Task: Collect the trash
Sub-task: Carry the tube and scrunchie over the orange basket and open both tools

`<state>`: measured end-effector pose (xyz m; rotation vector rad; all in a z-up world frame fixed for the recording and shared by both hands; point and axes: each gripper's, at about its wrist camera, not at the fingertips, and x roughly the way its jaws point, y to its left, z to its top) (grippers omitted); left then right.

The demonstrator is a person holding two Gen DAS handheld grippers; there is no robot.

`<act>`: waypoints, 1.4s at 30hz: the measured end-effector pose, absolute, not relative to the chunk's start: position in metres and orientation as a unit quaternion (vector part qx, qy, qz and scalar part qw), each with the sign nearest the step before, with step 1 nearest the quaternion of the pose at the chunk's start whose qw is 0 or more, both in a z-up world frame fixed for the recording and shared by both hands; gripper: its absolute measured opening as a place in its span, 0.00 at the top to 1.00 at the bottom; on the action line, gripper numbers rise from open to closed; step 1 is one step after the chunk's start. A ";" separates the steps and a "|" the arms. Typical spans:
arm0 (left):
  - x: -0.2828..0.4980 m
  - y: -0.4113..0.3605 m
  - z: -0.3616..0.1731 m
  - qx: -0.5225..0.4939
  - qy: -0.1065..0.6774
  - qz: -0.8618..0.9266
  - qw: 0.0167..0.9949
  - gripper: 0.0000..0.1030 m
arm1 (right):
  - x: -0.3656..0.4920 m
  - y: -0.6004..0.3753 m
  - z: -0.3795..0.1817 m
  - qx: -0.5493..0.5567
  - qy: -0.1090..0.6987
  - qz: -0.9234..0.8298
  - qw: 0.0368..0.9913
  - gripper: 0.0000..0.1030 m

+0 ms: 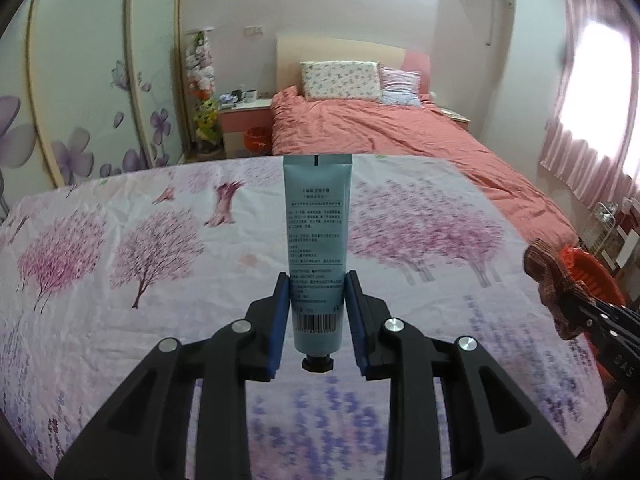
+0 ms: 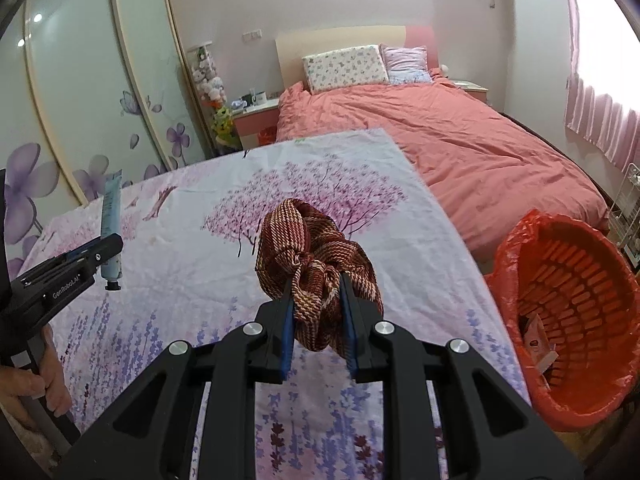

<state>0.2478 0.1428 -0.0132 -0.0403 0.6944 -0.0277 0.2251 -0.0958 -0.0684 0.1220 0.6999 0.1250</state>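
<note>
Both grippers are loaded, and everything is placed relative to the red bin [image 2: 568,320] that sits off the right edge of the flowered table [image 2: 200,264]. The left gripper [image 1: 317,292] has its blue pads closed snugly on the lower part of a pale blue tube [image 1: 317,240], cap end toward the camera, crimped end pointing up; it hangs above the cloth, well apart from the bin and on the far side of the other tool. The right gripper [image 2: 316,300] is clamped on a bunched maroon woven cloth [image 2: 312,256], jaws narrowed with fabric bulging out past them, and it is the nearer of the two to the bin, though not over the rim. So the step in hand looks like carrying to the bin (which already holds some scraps). The next move, by my reading, calls for swinging the right load rightward until it clears the liner's edge, then opening; the tube would follow across the table.
</note>
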 end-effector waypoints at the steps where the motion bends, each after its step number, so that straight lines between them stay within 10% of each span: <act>1: 0.246 0.137 -0.010 -0.018 0.338 -0.020 0.941 0.73 | 0.224 -0.098 -0.067 0.061 0.340 0.060 0.937 0.80; 42: 0.209 -0.204 -0.015 0.049 0.351 -0.331 0.874 0.73 | 0.145 -0.333 -0.065 0.201 0.256 -0.105 0.940 0.80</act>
